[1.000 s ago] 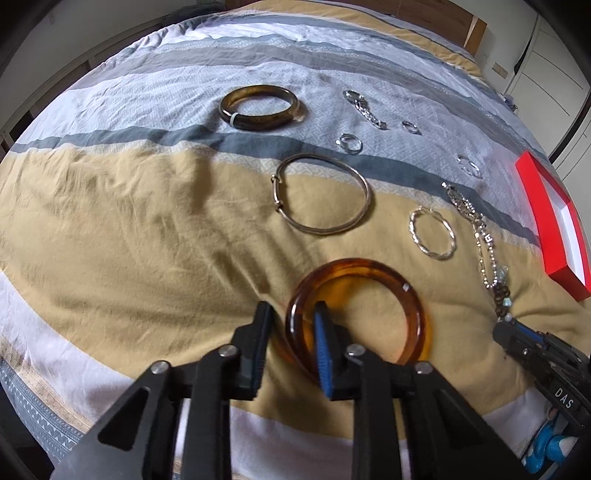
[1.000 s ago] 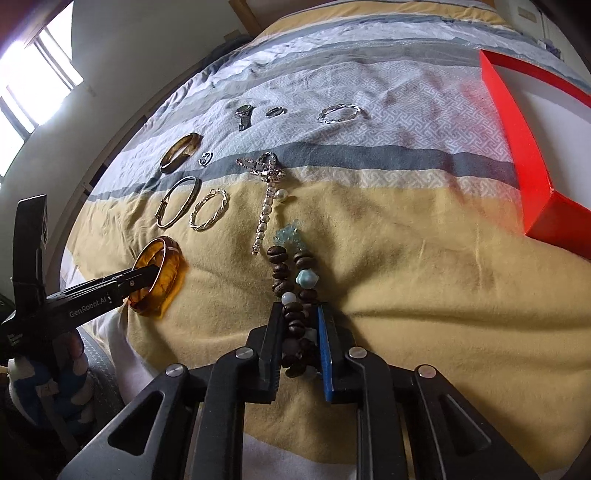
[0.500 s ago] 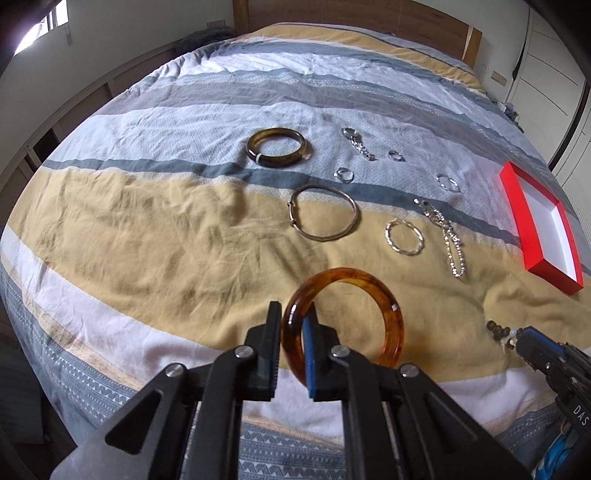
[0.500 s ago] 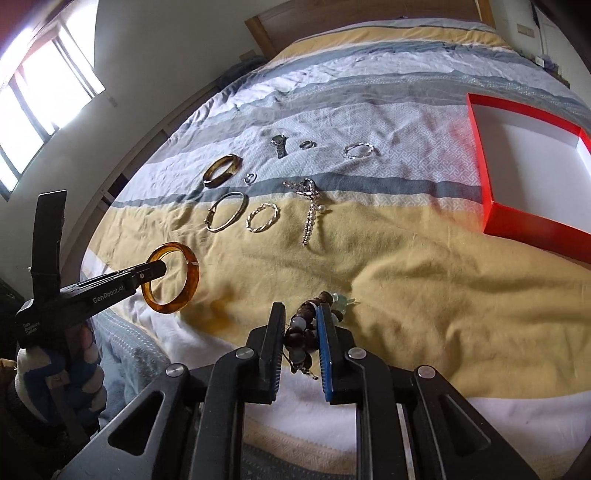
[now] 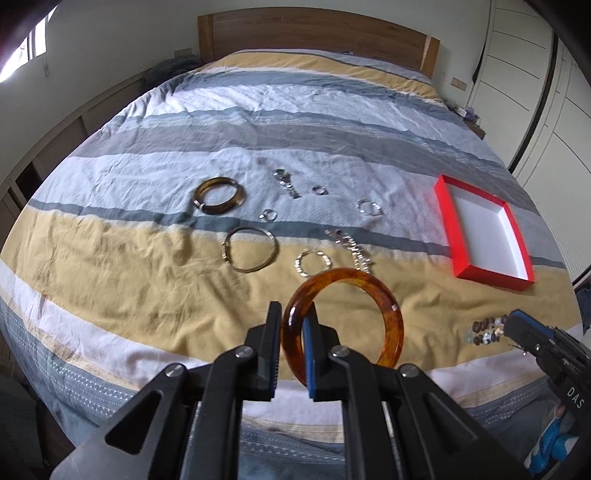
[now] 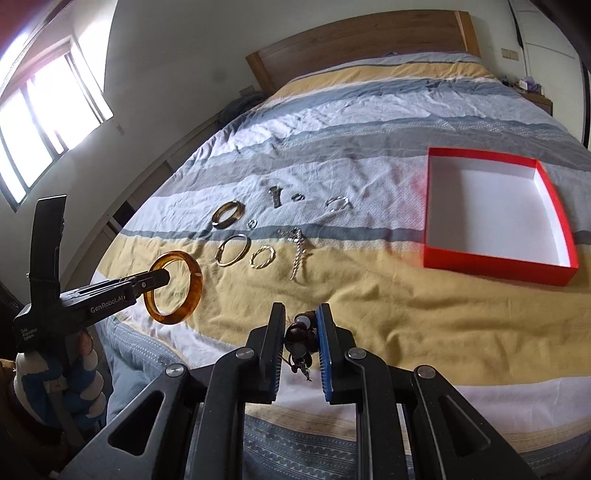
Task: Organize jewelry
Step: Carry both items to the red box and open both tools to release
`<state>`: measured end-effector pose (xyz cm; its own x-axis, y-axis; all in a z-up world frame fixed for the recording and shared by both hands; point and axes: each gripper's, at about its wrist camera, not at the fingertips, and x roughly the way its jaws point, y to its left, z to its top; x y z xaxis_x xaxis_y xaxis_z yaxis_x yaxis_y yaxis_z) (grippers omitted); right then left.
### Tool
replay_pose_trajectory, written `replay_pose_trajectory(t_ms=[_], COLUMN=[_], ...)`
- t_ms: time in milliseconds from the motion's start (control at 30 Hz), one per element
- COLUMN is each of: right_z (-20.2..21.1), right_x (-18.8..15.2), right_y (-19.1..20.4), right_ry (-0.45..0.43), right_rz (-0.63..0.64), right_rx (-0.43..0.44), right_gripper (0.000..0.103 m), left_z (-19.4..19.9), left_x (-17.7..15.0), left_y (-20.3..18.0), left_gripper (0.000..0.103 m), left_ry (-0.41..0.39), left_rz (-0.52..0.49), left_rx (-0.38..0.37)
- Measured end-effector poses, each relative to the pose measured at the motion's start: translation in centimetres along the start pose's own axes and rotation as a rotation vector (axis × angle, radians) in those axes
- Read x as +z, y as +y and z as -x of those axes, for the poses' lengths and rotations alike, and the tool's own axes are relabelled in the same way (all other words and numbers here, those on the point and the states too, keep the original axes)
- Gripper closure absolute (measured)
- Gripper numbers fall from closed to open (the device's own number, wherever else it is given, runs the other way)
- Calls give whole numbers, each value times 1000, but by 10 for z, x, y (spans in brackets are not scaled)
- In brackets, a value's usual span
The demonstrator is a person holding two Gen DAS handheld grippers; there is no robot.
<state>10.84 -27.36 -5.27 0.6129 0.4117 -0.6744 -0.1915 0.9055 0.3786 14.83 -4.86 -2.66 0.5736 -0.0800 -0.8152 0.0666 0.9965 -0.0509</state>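
My left gripper (image 5: 293,325) is shut on an amber bangle (image 5: 391,314) and holds it in the air above the bed's near edge; it also shows in the right wrist view (image 6: 184,288). My right gripper (image 6: 301,325) is shut on a brown bead bracelet (image 6: 297,332), lifted off the bed; the beads also show in the left wrist view (image 5: 485,328). An open red box (image 5: 491,275) with a white inside lies on the bed to the right, empty; it also shows in the right wrist view (image 6: 495,264).
On the striped bedspread (image 5: 147,258) lie a dark bangle (image 5: 218,190), a thin metal bangle (image 5: 249,249), a twisted hoop (image 5: 313,263), a chain (image 5: 351,247), a watch-like piece (image 5: 286,181) and small rings. A wooden headboard (image 5: 314,33) stands at the far end.
Both grippers have lifted their pieces off the bed and pulled back and up. The amber bangle and the bead bracelet now hang in the air.
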Motion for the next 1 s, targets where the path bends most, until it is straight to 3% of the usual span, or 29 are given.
replay_pose_trajectory(t_ms=[333,633,833,1000], right_z=[38,-4,-51,-85], right_x=[73,149,176,157], right_y=[-96,-190,-240,-269], right_ry=[-106,-133,-116,-33], right_rz=[-26,-58,-90,-109], right_rx=[-150,-246,-273,-310], right_gripper=[86,86,86,86], left_z=[-36,-133,-200,-233], left_x=[68,128,148,130], left_y=[-136,-256,-285,-283], left_gripper=[93,93,93,93], left_ry=[1,26,64,110], left_rz=[-151,-265,-280,-305], left_rx=[-179,-213,-182,-161])
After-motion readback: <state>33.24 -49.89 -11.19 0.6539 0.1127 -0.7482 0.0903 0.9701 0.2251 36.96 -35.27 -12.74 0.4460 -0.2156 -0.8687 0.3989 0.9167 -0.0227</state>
